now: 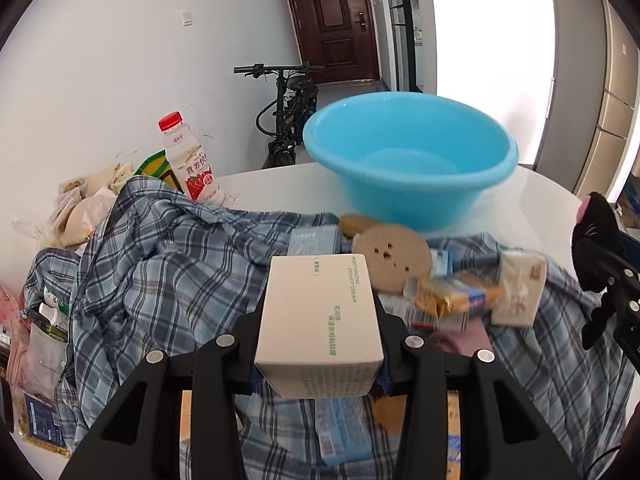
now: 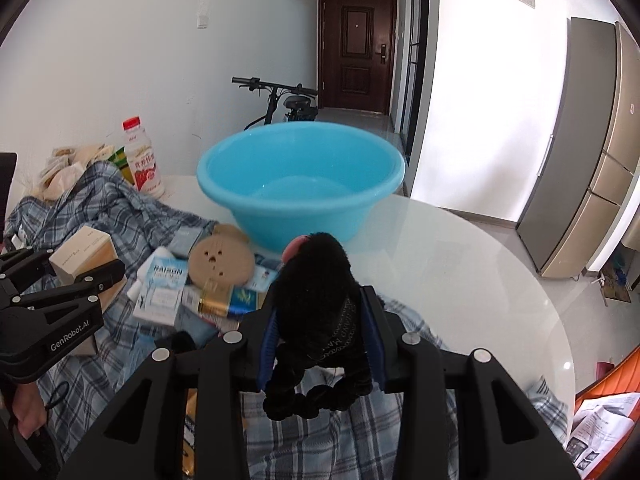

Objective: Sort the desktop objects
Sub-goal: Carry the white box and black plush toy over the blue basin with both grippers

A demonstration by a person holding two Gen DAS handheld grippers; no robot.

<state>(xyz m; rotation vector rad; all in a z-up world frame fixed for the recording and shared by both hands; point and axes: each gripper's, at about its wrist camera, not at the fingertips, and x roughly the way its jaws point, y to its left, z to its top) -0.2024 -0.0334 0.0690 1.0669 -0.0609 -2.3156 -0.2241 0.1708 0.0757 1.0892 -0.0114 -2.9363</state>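
Box (image 1: pixel 320 320) sits clamped between the fingers (image 1: pixel 394 330) of your left gripper (image 1: pixel 320 350): a cream carton with green print down its side, held up off the plaid shirt (image 1: pixel 160 272) that is spread over the tabletop (image 2: pixel 460 272). From the right wrist you see the same box (image 2: pixel 84 256) at the far left, the left gripper (image 2: pixel 80 280) closed around it.

Your right gripper (image 2: pixel 320 344) has its blue-padded fingers (image 2: pixel 269 340) clamped on a black plush toy (image 2: pixel 316 292), which stands up between them with a pink patch at its top; its dark cords hang down below the pads. In the left view the toy (image 1: pixel 596 248) shows at the right edge.

Ahead of both grippers stands a blue basin (image 2: pixel 300 184) on the bare tabletop, with nothing visible inside. Just in front of it, on the shirt, lies a heap of small things: a round tan disc (image 2: pixel 220 262) with holes, a light blue packet (image 2: pixel 162 284), a gold and blue wrapper (image 1: pixel 456 296) and a pale tissue pack (image 1: pixel 520 292).

Off to the left, near the wall, a bottle (image 1: pixel 190 160) with a red cap stands upright beside some bagged bread (image 1: pixel 80 208).
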